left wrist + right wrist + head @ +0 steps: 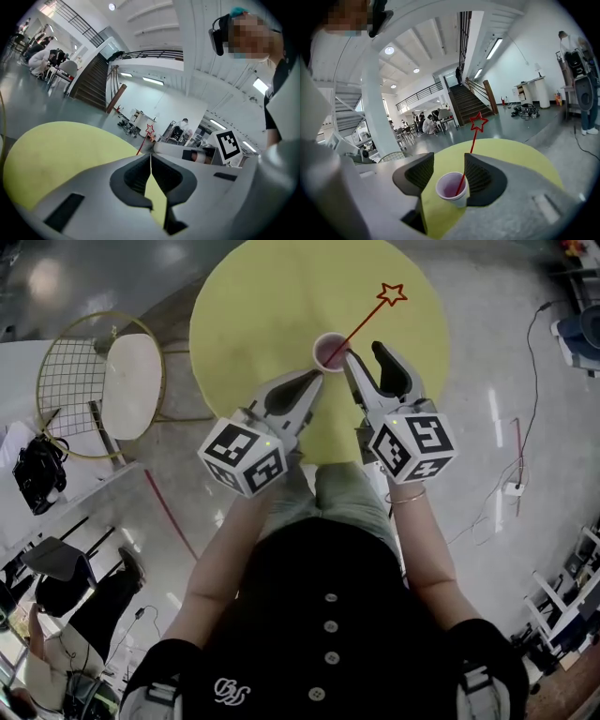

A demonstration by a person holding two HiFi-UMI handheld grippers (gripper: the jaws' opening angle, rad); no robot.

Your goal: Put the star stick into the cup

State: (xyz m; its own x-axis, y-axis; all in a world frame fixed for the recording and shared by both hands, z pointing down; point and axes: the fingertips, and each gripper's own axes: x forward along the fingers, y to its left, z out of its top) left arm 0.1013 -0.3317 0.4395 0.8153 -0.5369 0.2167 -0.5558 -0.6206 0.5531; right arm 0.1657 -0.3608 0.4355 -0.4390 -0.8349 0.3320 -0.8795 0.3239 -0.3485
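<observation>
A white paper cup (330, 351) stands upright on the round yellow table (262, 306). The red star stick (366, 320) leans inside it, star end up and to the right. My right gripper (367, 354) is just right of the cup, jaws open. In the right gripper view the cup (452, 188) and the stick (474, 137) show between the open jaws of the right gripper (448, 159), with no pad touching them. My left gripper (313, 381) hovers just below the cup and is shut on nothing. In the left gripper view the left gripper (150, 157) has its jaws meeting, with the star (150, 128) beyond.
A wire chair (84, 381) with a white seat stands left of the table. A black bag (37, 472) lies on a white surface at far left. Cables (525, 381) run over the floor at right. Stairs (471, 101) and seated people are far off.
</observation>
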